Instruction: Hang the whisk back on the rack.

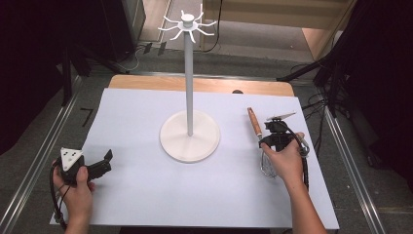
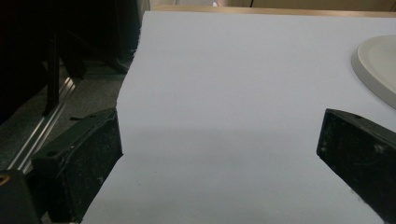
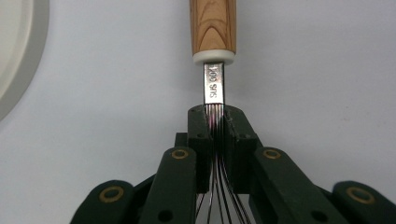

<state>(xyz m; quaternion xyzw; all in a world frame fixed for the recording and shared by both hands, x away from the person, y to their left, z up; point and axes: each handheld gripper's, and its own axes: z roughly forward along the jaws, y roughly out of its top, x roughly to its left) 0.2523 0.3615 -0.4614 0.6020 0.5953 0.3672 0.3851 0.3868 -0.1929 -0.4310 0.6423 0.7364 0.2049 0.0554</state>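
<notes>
Nearest, the left gripper (image 1: 100,165) rests low at the white sheet's (image 1: 146,195) left edge, its jaws wide apart over bare paper. Across on the right side, the right gripper (image 3: 216,135) has its jaws clamped together on the wires of a whisk (image 1: 255,124) lying flat, wooden handle pointing away. Farther back, mid-table, stands a white hook stand (image 1: 189,131)

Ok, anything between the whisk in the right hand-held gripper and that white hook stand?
Nothing visible. The right hand-held gripper is shut on the whisk by its wires, and only bare white sheet lies between it and the stand.
</notes>
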